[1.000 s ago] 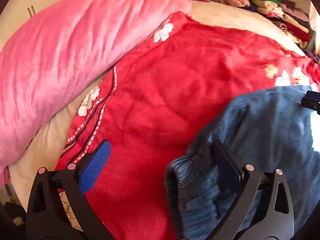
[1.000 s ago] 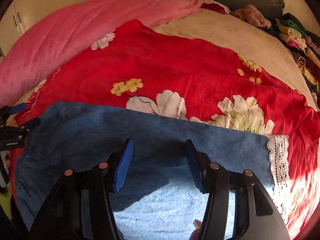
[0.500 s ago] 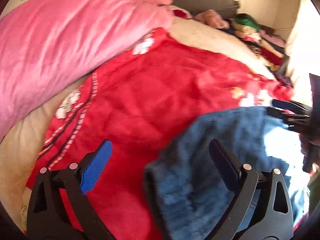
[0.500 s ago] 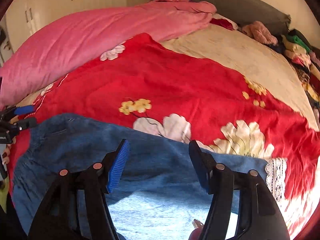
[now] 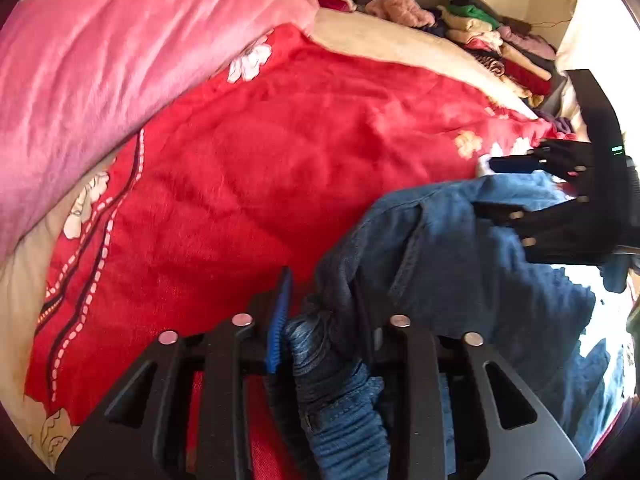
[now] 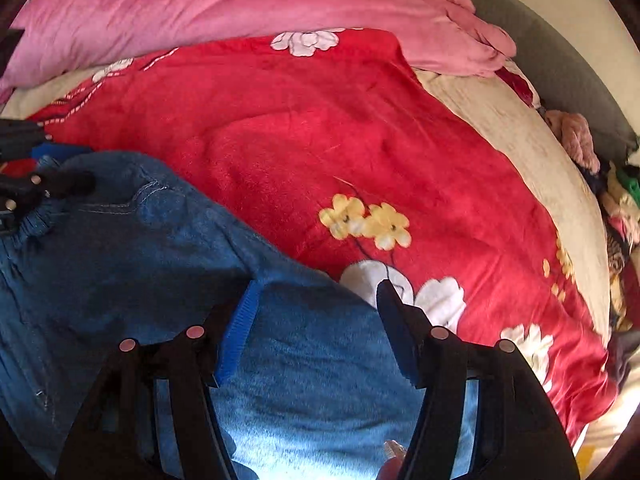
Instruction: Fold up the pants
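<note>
Two grippers at work on one pair of blue denim pants (image 6: 132, 264), spread over a red floral blanket (image 5: 280, 168) on a bed. Left gripper (image 5: 324, 320), at 6 o'clock in the left wrist view: jaws just closed to a narrow gap, clamped on the bunched elastic waistband (image 5: 328, 360), fabric pinched between blue pad and black finger. Right gripper (image 6: 316, 320), at 6 o'clock in the right wrist view: jaws moderately wide, just opened a little further, poised over the sunlit denim; no cloth pinched between the pads, contact with the surface below not determinable. Same gripper visible at 3 o'clock in the left wrist view, near the far edge of the garment. Pants at 7 to 8 o'clock in the right wrist view, lying mostly flat, pocket seam upward, waist end slightly gathered. Pink quilt (image 6: 240, 4) at 11 to 12 o'clock; stack of folded clothes (image 5: 492, 44) at 1 o'clock. Judged stage: early. One end secured; second hold not yet taken; no crease visible; lifting over, aligning and smoothing all left.
</note>
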